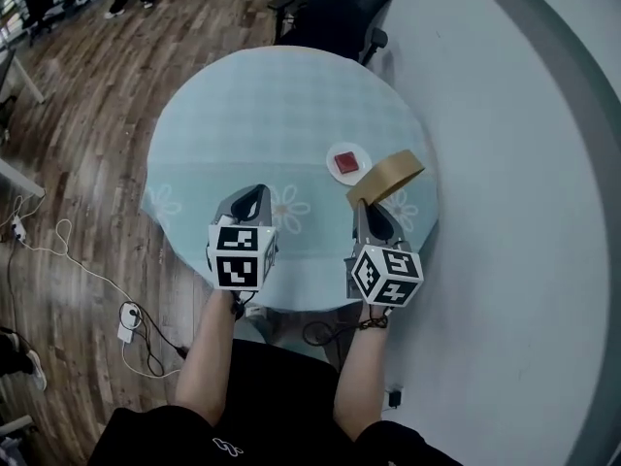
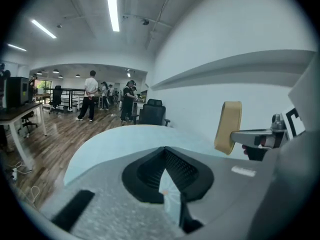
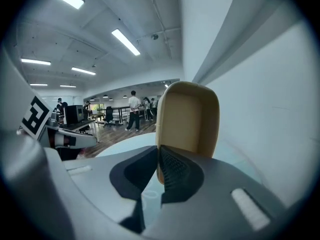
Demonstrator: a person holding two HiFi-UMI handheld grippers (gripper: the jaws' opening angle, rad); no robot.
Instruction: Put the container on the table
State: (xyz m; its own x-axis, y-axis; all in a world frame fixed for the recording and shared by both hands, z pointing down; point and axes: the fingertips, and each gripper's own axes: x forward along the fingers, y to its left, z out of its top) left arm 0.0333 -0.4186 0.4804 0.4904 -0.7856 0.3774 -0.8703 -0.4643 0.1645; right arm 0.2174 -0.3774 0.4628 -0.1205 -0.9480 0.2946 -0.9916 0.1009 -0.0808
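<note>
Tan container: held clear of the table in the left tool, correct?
No: the tan container is held in the right tool, clear of the table. The right gripper view shows its jaws shut on it.

We've got bright, even indoor light, pouring from the ceiling strip lights (image 2: pixel 113 11). On the worktop (image 1: pixel 252 105) shadows are soft and faint, with no glare. Both gripper views bulge fisheye-style and go black at the corners, and the nearest foreground smears out of focus.
</note>
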